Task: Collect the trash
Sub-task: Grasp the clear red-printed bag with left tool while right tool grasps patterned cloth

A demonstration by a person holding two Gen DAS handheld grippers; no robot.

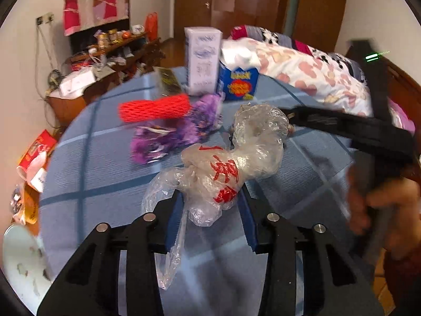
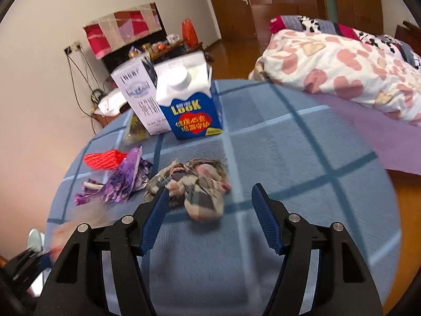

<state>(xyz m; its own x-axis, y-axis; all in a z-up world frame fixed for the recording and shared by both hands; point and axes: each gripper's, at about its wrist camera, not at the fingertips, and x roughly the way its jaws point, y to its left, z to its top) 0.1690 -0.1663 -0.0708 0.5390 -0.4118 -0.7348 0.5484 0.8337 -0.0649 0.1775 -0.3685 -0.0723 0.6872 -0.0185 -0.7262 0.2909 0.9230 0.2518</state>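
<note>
Both cameras ride low behind their own jaws, tilted down across the round blue-checked table (image 1: pixel 79 158) toward the far wall. The left view sits close over a clear plastic bag (image 1: pixel 236 152); the right hangs nearer a cloth wad (image 2: pixel 194 184). Both catch the blue carton (image 2: pixel 192 105), red netting (image 1: pixel 155 108) and bed.

A crumpled clear plastic bag (image 1: pixel 223 168) with red print lies between blue pads; purple wrapper (image 2: pixel 123 179), red netting (image 2: pixel 104 159) and crumpled cloth (image 2: pixel 194 184) lie on the blue checked cover.
</note>
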